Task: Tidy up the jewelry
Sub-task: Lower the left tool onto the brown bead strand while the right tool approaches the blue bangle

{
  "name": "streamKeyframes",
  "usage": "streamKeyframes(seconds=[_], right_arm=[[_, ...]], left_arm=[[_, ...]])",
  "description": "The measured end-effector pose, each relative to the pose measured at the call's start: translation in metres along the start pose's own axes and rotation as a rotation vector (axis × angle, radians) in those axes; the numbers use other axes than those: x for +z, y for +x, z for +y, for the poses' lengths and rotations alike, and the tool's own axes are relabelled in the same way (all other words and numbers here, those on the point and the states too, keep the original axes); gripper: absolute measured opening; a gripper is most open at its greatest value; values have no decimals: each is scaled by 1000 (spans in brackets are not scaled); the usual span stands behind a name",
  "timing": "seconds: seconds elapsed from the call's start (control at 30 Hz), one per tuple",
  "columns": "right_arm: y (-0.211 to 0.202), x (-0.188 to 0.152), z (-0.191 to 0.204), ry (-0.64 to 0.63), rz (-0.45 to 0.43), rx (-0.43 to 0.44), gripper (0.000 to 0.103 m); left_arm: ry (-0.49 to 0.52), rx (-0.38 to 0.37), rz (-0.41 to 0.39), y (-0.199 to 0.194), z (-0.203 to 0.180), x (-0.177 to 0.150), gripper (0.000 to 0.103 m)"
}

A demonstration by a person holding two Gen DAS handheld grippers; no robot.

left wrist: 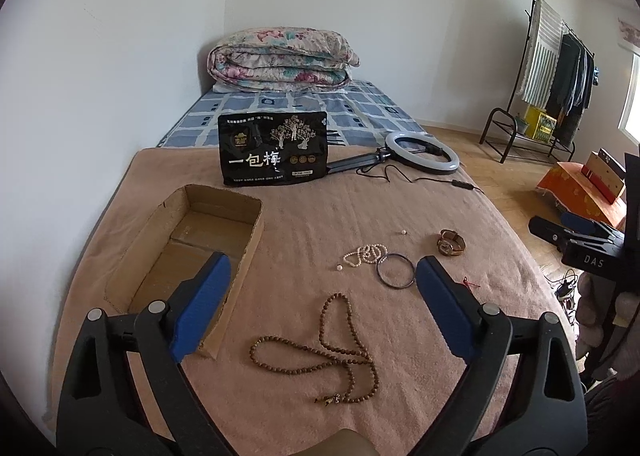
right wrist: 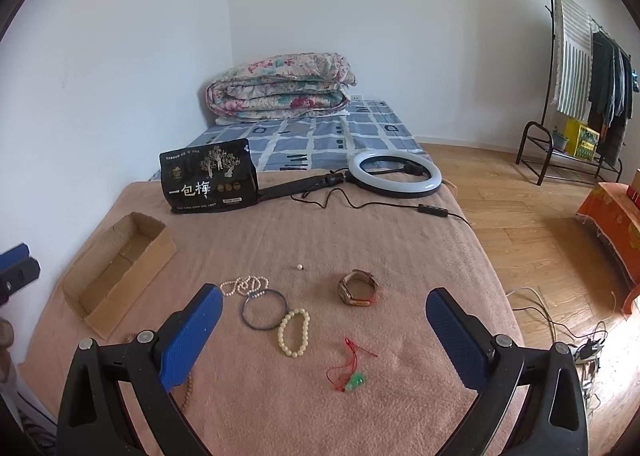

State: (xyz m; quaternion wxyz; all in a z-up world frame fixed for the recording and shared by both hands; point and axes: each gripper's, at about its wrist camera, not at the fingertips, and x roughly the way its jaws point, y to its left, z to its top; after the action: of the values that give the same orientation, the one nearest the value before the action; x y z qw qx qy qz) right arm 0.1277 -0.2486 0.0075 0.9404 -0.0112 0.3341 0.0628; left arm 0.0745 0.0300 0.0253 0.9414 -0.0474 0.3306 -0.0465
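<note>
- The jewelry is spread on a pinkish-brown blanket (right wrist: 400, 248) that covers the near part of a bed; no piece is held by anything.
- A long string of brown wooden beads (left wrist: 320, 352) is seen in loose loops nearest to the left gripper (left wrist: 323, 288), just beside the near corner of an open cardboard box (left wrist: 188, 252); the inside of the box is seen as bare cardboard.
- Farther on, a small pearl strand (right wrist: 245, 285) is lying in a heap; a dark thin bangle (right wrist: 264, 310) touches it on the near side, and a bracelet of pale round beads (right wrist: 294, 332) is touching the bangle at its right edge.
- A single loose pearl (right wrist: 299, 267) is lying apart, beyond these pieces; a brown wristwatch (right wrist: 358, 288) is placed to the right of it, on its side.
- A red cord with a small green pendant (right wrist: 352, 370) is lying closest to the right gripper (right wrist: 324, 322), between its blue pads.
- The jaws of the left gripper are spread wide and nothing is held between them; the jaws of the right gripper are spread wide too, with nothing gripped.
- Behind the jewelry, a black snack bag (right wrist: 208, 182) is standing upright; a ring light (right wrist: 394, 174) on a black handle is laid flat beside it, with its cable running over the blanket.
- At the far end, a folded floral quilt (right wrist: 280, 86) is resting on a blue checked sheet (right wrist: 320, 136).
</note>
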Motion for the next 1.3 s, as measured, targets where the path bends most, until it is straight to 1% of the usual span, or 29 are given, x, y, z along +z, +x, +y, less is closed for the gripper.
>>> streamKeyframes(seconds=[0.07, 0.2, 0.23, 0.33, 0.37, 0.43, 0.63, 0.8, 0.87, 0.97, 1.07, 1.2, 1.3], right_arm=[[10, 5, 2, -1, 9, 14, 102], [38, 10, 9, -24, 43, 39, 101], [44, 10, 10, -24, 51, 48, 101], [68, 5, 11, -10, 107, 92, 96], [75, 3, 10, -3, 132, 101, 93], [85, 1, 9, 10, 164, 118, 92], [95, -4, 8, 13, 201, 131, 92], [101, -8, 9, 5, 228, 129, 92], [106, -10, 7, 13, 244, 128, 92], [116, -12, 7, 23, 270, 128, 90], [129, -13, 10, 30, 300, 144, 89], [149, -14, 18, 21, 344, 165, 88], [161, -16, 22, 15, 368, 169, 86]], left_arm=[[-3, -15, 21, 8, 1, -1, 89], [-8, -38, 67, 23, 6, -6, 88], [-16, -41, 83, 28, 8, -7, 86], [-35, -48, 129, 39, 14, -14, 80], [-41, -53, 146, 43, 16, -16, 80], [-48, -64, 168, 46, 16, -19, 79], [-52, -104, 222, 54, 10, -27, 79], [-51, -111, 253, 57, 5, -36, 79], [-62, -122, 277, 60, 4, -40, 79], [-87, -138, 318, 68, 4, -46, 79], [-100, -146, 351, 75, 3, -52, 77], [-99, -154, 380, 83, 1, -58, 76], [-129, -153, 405, 91, 5, -61, 76]])
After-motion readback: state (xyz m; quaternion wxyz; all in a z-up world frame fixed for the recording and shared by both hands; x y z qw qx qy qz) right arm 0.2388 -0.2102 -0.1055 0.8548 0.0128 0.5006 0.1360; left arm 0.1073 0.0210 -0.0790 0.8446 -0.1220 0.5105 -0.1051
